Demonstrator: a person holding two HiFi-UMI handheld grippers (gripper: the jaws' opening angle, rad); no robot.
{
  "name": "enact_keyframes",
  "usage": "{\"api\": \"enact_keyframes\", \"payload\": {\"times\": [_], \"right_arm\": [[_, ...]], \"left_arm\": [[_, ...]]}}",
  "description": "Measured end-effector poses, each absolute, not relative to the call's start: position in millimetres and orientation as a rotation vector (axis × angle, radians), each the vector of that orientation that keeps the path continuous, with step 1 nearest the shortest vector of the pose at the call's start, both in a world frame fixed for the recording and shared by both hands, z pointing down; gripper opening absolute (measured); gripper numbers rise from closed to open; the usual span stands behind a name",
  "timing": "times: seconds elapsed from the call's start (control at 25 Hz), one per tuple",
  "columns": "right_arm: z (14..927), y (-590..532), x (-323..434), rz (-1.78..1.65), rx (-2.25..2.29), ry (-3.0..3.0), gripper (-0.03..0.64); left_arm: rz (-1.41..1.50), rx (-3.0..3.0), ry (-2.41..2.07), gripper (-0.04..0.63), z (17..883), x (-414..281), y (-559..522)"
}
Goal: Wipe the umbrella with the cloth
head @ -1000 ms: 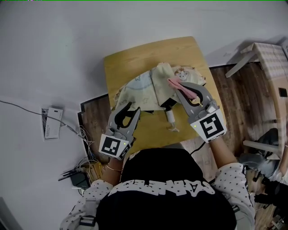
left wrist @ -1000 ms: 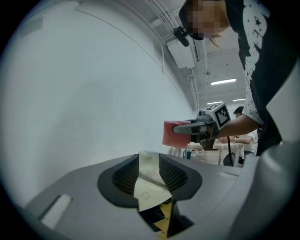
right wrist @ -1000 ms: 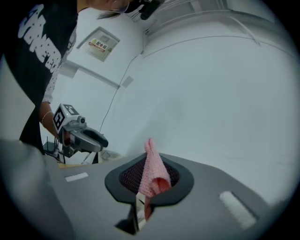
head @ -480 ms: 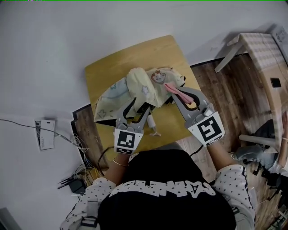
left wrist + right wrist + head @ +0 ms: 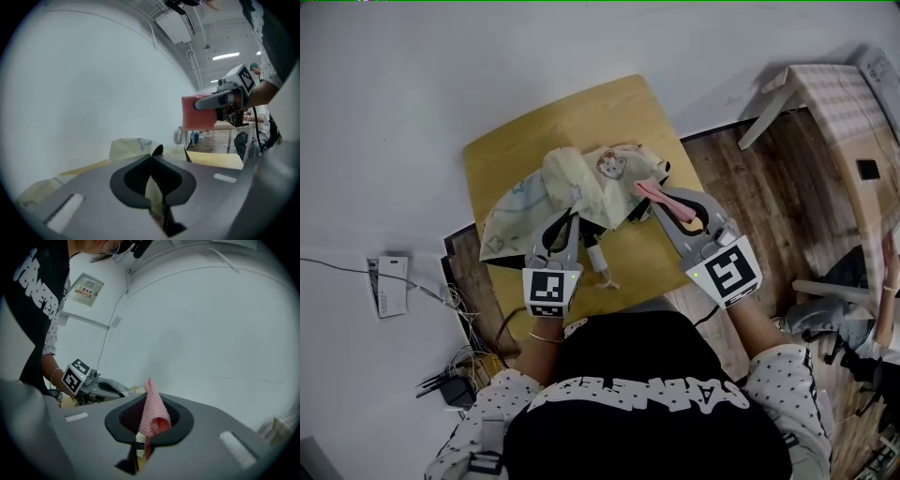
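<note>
Left gripper [image 5: 566, 223] is pressed together on a fold of the pale yellow umbrella [image 5: 581, 178]; the jaws have just been closing, and its own view shows canopy fabric pinched between them. Right gripper [image 5: 667, 202] is clamped on the pink cloth [image 5: 151, 404], with a loose tail sticking out past the tips. The umbrella lies collapsed on the small wooden table [image 5: 502, 150]. Its crumpled canopy runs diagonally from near-left to far-right in the head view, and the white handle [image 5: 598, 261] points back toward you, between the two grippers. The relation that matters: the canopy's right end, the part with the cartoon print [image 5: 606, 167], sits just to the left of the cloth tip and slightly beyond it. So the cloth hand is the nearer one to that end, and your left hand is the anchor on the near side. I can't tell from the head view whether the cloth tip is touching fabric or just beside it. My read: the wipe hasn't started. The next stroke should go left, across and along the canopy's long axis toward the pinned fold. Keep the left pinch firm, since the loose fabric will likely bunch up and slide with the cloth
</note>
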State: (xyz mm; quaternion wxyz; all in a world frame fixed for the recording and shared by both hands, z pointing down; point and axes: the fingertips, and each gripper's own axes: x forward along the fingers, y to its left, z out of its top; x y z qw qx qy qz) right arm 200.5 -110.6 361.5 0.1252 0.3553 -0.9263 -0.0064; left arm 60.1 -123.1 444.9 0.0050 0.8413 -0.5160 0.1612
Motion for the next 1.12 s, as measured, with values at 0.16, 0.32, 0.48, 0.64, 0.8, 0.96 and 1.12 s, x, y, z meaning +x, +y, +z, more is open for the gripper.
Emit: {"api": "enact_keyframes", "payload": {"times": [0.16, 0.32, 0.48, 0.64, 0.8, 0.96, 1.12], "right_arm": [[360.6, -111.6, 195.0, -0.020, 1.004, -2.715, 0.034], [360.6, -110.8, 184.0, -0.001, 0.979, -2.740, 0.034], [360.9, -110.4, 167.1, 0.013, 0.959, -2.761, 0.034], [360.5, -109.5, 150.1, 0.030, 0.966, -2.771, 0.034], [362.4, -106.0, 133.4, 0.051, 0.969, -2.762, 0.034], [362.3, -108.7, 118.1, 0.070, 0.989, -2.744, 0.034], [360.5, -113.5, 96.4, 0.041, 0.986, -2.737, 0.034]], "left_arm": [[0.429, 2.589, -1.672, 0.002, 437.7, 47.3, -119.7], [0.284, 2.550, -1.744, 0.002, 416.6, 29.0, -111.6], [0.162, 2.512, -1.779, 0.002, 399.9, 6.9, -104.1], [0.068, 2.497, -1.775, 0.002, 390.9, -13.3, -96.1], [0.026, 2.474, -1.753, 0.002, 392.2, -33.5, -89.1], [-0.011, 2.442, -1.714, 0.002, 399.0, -52.6, -83.1], [-0.034, 2.414, -1.687, 0.002, 408.1, -71.0, -77.6]]}}
